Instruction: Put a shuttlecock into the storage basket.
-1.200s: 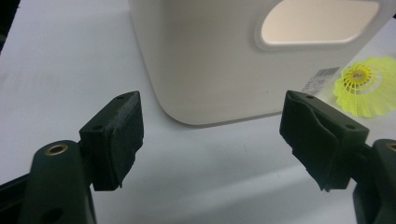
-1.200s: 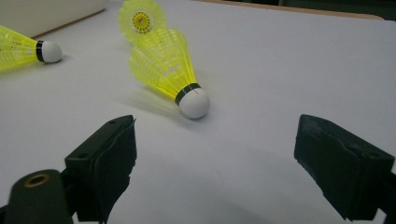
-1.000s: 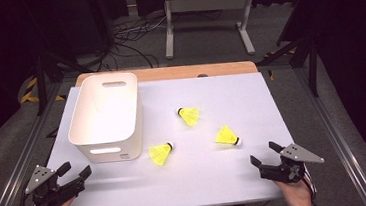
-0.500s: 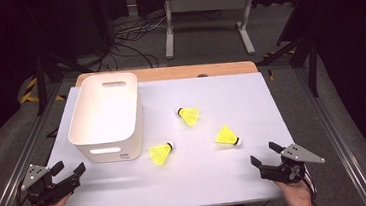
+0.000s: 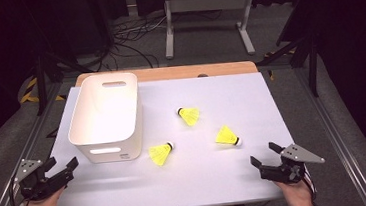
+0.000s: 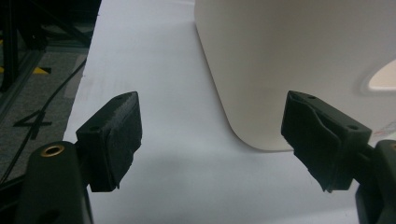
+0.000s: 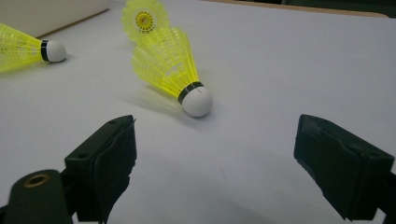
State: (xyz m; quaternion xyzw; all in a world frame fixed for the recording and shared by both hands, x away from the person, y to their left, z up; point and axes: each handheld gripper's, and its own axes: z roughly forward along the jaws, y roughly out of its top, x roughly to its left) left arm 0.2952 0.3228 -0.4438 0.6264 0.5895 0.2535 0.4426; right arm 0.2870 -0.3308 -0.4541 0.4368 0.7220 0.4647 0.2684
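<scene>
Three yellow shuttlecocks lie on the white table: one in the middle [image 5: 189,115], one by the bin's front corner [image 5: 161,153], one toward the right [image 5: 227,136]. A white bin [image 5: 106,115] stands at the left. My left gripper [image 5: 62,165] is open at the front left, its jaws facing the bin's front corner [image 6: 299,70]. My right gripper [image 5: 263,154] is open at the front right. In the right gripper view the nearest shuttlecock [image 7: 173,70] lies just beyond the jaws, cork end toward me, with the other two [image 7: 23,51] [image 7: 144,16] farther off.
The table sheet [image 5: 218,180] ends close to both hands at the front. A wooden strip [image 5: 168,73] runs along the far edge. Metal rails flank the table, and a stand with cables [image 5: 203,11] sits on the floor beyond it.
My left gripper has drifted a little to the left, toward the table's front left corner. The right gripper and the shuttlecocks have stayed put.
</scene>
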